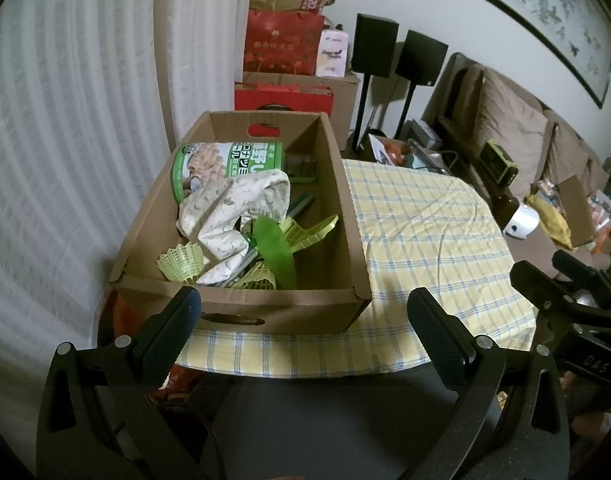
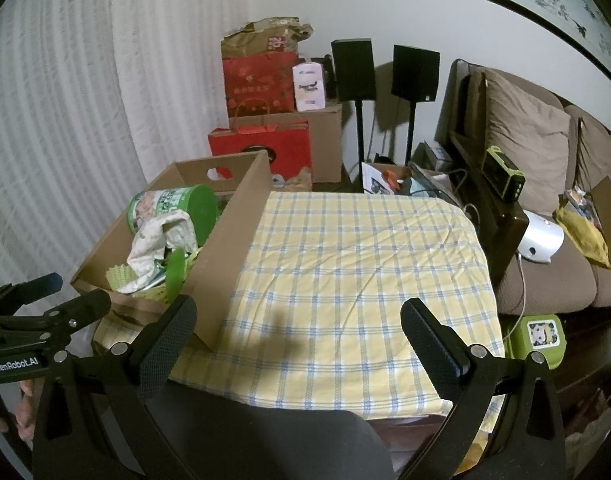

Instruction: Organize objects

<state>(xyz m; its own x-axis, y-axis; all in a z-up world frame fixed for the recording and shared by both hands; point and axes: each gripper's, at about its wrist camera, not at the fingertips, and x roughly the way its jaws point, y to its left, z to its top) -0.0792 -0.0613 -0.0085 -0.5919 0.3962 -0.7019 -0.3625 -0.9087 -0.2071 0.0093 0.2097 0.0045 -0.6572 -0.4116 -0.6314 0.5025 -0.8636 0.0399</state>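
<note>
A brown cardboard box (image 1: 337,200) stands on the left part of a table with a yellow checked cloth (image 1: 425,240). In it lie a green can (image 1: 225,164), a patterned cloth (image 1: 233,216), yellow-green shuttlecocks (image 1: 181,266) and green plastic pieces (image 1: 277,248). My left gripper (image 1: 305,312) is open and empty, just in front of the box's near wall. My right gripper (image 2: 297,320) is open and empty, above the near edge of the checked cloth (image 2: 365,260), right of the box (image 2: 233,240). The left gripper (image 2: 57,300) shows at the left of the right wrist view.
Red gift bags (image 1: 281,44) and a larger cardboard box stand behind the table. Two black speakers on stands (image 1: 375,44) are by the wall. A brown sofa (image 2: 545,160) with cushions and clutter is to the right. A white curtain (image 1: 65,120) hangs at the left.
</note>
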